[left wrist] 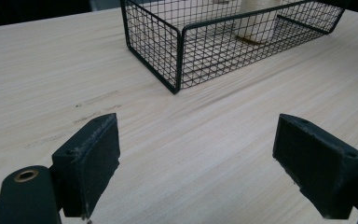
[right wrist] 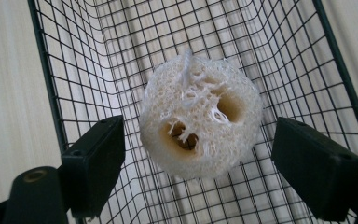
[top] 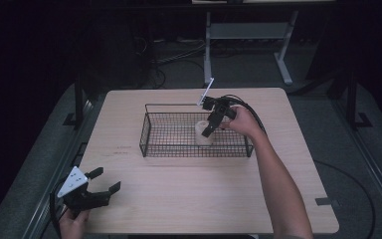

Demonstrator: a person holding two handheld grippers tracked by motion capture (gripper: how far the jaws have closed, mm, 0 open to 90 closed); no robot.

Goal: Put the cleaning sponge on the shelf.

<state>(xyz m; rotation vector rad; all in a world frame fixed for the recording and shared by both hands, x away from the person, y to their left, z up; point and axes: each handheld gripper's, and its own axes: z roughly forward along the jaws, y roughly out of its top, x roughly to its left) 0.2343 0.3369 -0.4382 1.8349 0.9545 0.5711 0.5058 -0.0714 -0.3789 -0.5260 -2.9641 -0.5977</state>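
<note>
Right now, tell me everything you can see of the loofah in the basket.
The loofah is a pale, cream-white cylinder of coarse, fibrous sponge, with hollow channels and loose strands showing at its top end. It stands upright on the mesh floor of the black wire basket, toward its right half. The right tongs sit open around it from above, one jaw on each side with gaps showing; neither pad looks pressed against it.
</note>
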